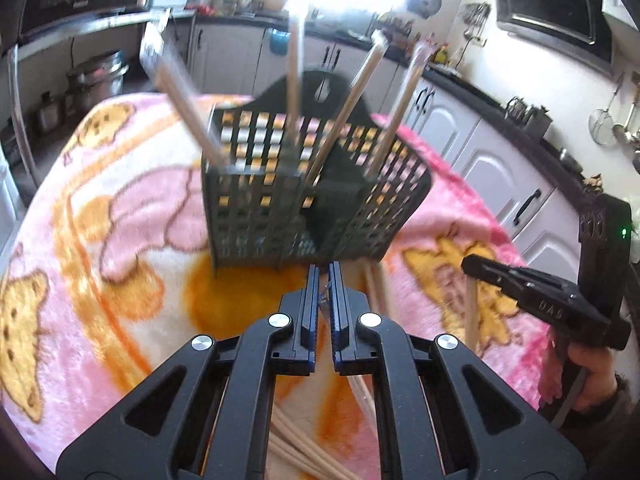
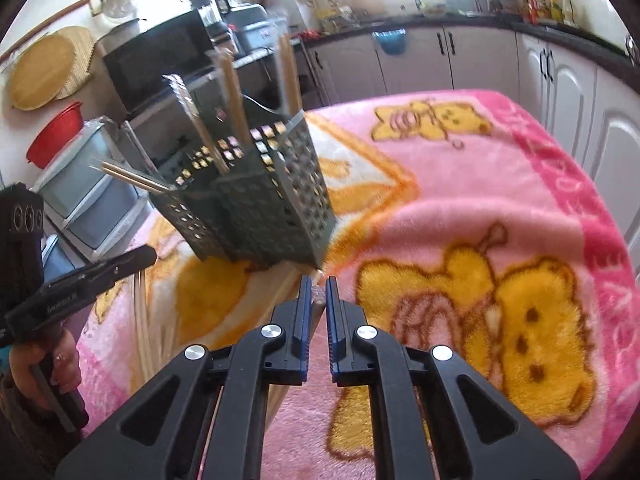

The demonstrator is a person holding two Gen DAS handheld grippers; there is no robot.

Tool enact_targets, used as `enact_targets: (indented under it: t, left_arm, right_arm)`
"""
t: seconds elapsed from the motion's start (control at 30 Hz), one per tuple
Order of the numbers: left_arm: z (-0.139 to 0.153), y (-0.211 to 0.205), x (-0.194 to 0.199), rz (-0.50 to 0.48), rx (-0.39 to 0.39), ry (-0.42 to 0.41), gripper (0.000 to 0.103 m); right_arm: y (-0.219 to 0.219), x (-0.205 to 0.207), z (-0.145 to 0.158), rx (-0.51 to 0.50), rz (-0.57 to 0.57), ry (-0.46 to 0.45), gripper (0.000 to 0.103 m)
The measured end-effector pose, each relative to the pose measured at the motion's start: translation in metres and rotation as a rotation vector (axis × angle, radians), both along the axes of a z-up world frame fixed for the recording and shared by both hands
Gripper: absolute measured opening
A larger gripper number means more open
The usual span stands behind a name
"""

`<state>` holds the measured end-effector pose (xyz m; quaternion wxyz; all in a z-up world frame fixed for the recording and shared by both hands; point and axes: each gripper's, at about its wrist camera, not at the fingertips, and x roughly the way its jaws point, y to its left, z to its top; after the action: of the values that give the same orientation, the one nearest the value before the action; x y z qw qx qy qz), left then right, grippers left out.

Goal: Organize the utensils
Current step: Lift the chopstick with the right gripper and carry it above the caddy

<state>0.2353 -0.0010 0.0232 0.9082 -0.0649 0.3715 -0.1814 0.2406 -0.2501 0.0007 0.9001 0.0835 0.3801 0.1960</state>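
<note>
L wrist view — both grippers clamped on wrapped chopstick pairs [image 1: 325, 300] nr caddy [image 1: 304, 200].

Pink blanket w/ yellow bear print [image 2: 460, 208] covers the table. Behind it – white cabinets [image 2: 452, 60] under a dark counter. Left of blanket: black microwave [image 2: 160, 56], red bowl [image 2: 56, 132], woven mats on wall [image 2: 44, 68]. Right of blanket – black range hood [image 1: 552, 4], steel pots at far left [image 1: 96, 80].

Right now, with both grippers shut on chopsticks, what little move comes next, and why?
Probably carry them up over the basket. The left gripper and right gripper each pinch wrapped chopsticks, the basket stands just ahead on the blanket, and other pairs already stick up out of it.
</note>
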Motion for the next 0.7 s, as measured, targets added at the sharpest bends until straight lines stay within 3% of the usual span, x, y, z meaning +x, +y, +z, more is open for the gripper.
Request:
enact_targets:
  t: [0.7]
  left_arm:
    - [0.070, -0.027, -0.024, -0.084, -0.027, -0.156, 0.002]
  right_arm:
    - [0.027, -0.048, 0.082, 0.008, 0.112, -0.212, 0.006]
